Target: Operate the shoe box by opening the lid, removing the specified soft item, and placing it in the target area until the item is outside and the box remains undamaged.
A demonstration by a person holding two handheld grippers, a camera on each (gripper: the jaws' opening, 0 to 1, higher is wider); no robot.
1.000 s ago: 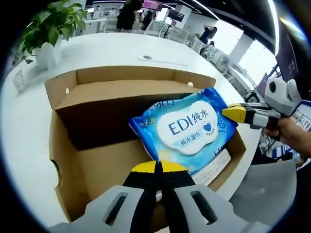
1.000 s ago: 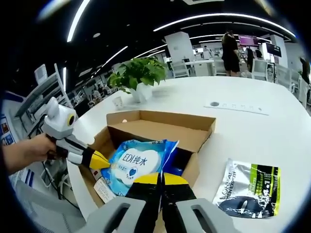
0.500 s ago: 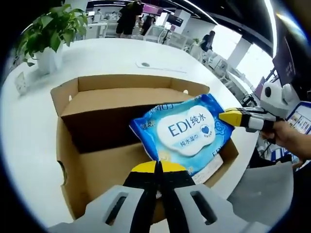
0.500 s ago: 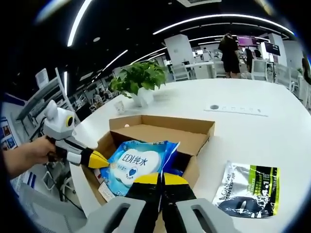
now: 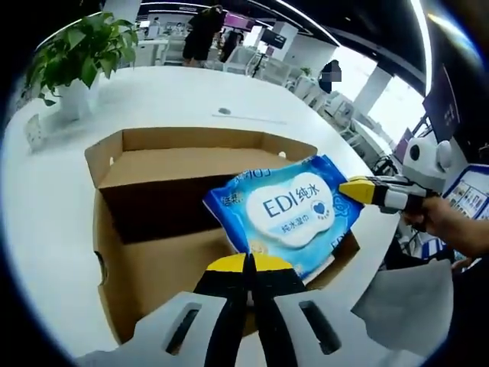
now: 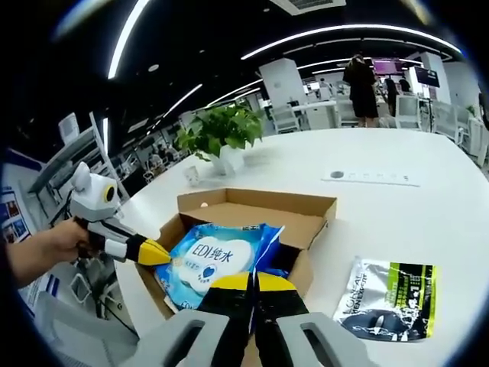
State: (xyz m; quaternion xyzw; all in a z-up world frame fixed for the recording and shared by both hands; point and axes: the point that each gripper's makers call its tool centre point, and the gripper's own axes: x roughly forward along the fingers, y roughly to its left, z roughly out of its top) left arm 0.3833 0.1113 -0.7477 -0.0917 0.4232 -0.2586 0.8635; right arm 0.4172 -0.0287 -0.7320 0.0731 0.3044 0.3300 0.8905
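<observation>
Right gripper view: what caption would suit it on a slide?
Both grippers hold a blue wipes pack above an open box.

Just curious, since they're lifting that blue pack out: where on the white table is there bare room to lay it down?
Bare tabletop lies beyond the cardboard box, between it and the flat grey strip. More lies between the box and the potted plant. It is crowded beside the box where the silver-and-green packet lies, and over the box, where both grippers hold the wipes pack.

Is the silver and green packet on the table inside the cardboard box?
No, the silver and green packet lies flat on the white table, apart from the cardboard box.
</observation>
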